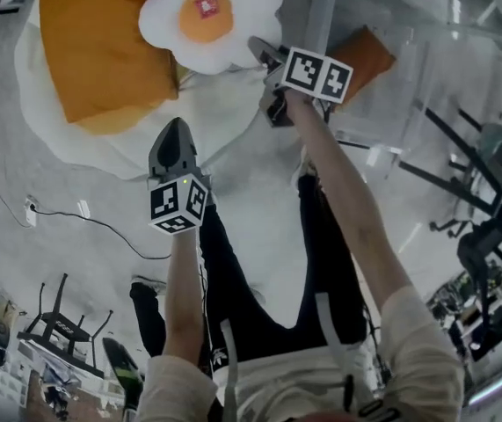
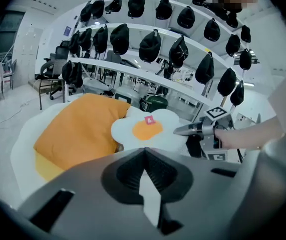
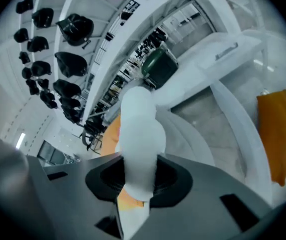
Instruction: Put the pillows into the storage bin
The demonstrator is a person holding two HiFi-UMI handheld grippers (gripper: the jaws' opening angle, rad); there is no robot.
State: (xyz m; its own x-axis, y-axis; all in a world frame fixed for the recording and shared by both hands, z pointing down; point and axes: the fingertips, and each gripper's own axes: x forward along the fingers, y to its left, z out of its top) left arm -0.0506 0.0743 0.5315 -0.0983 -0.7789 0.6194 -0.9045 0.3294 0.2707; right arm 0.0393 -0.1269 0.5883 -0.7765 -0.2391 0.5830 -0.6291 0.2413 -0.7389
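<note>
White-rimmed, fried-egg-shaped plush pillow (image 1: 207,16), soft, light and squashy, is pinched at its near edge by the right gripper (image 1: 261,51), a likely secure hold, while the left gripper (image 1: 177,130) has its jaws together, empty.

The small scallop-edged plush fried-egg pillow (image 1: 208,18) is showing a white body, a round orange yolk and a tiny red tag. The large fried-egg cushion (image 1: 114,60) is showing the same white around a broad orange centre. The left gripper (image 1: 175,123) and right gripper (image 1: 257,46) are showing dark grey jaws, and the left cube (image 1: 178,203) and right cube (image 1: 318,74) are carrying black-and-white square markers. A plain orange pillow (image 1: 367,53) is showing through the clear plastic storage bin (image 1: 426,77).
</note>
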